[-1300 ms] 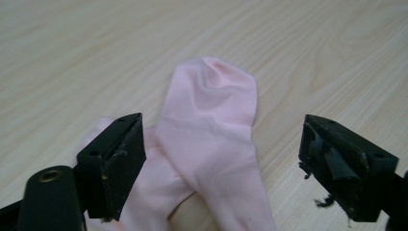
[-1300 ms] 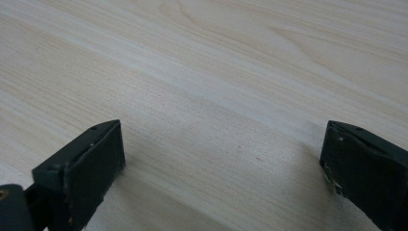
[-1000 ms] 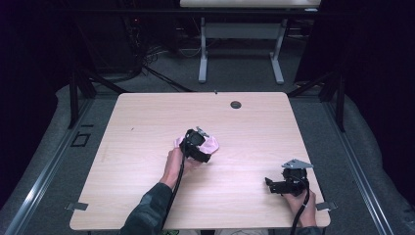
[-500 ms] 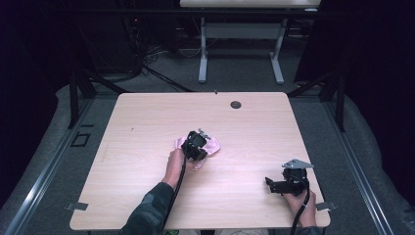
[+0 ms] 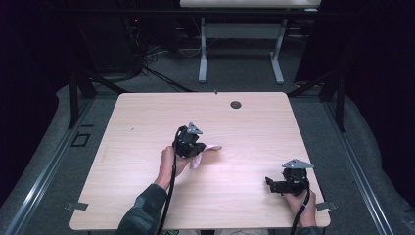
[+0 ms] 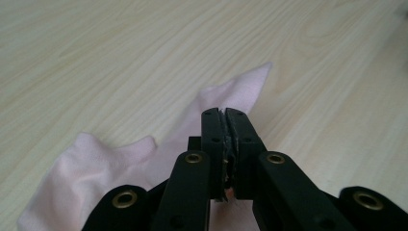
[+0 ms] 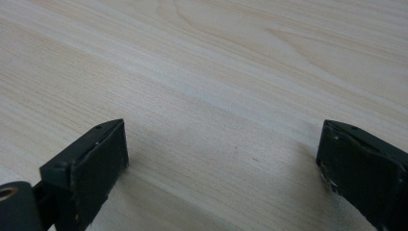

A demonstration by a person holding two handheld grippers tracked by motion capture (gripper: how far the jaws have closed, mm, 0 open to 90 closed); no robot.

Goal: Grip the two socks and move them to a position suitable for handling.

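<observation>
Between left gripper (image 6: 225,113) jaws (pinched): cloth (image 6: 96,166).

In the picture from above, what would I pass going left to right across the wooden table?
The left gripper, shut on a pink cloth, then the small dark hole near the table's far edge, then the right gripper, jaws open.

A light wooden surface (image 5: 147,117) stands on grey carpet (image 5: 235,81) in a dark room. Beyond its far edge stands a white table frame (image 5: 240,54); black cables (image 5: 142,54) lie far left.
</observation>
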